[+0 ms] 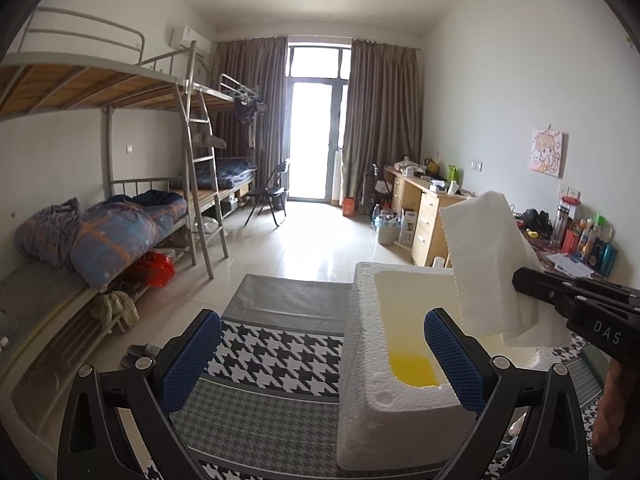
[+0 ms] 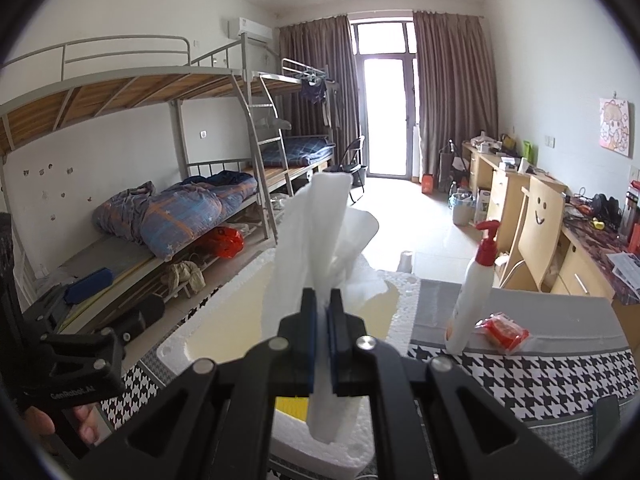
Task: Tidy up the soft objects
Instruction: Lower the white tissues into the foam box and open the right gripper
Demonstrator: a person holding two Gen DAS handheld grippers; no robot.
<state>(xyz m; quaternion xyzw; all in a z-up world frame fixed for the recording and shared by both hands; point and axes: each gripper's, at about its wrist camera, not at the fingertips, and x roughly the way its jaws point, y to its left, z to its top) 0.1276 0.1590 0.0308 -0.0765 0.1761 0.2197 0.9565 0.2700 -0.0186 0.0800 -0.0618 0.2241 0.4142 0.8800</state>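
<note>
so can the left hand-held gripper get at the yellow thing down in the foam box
Probably yes: the left hand-held gripper is open beside the foam box, whose top is open above the yellow thing; the white tissue hangs further right.

white tissue (image 2: 320,240) | houndstooth cloth (image 1: 276,356) (black-white) | white foam box (image 1: 400,432)

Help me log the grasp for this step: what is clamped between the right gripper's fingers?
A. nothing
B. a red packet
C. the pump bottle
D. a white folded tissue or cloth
D: in the right wrist view the right gripper is shut on the white tissue, held above the foam box; the pump bottle stands apart.
</note>
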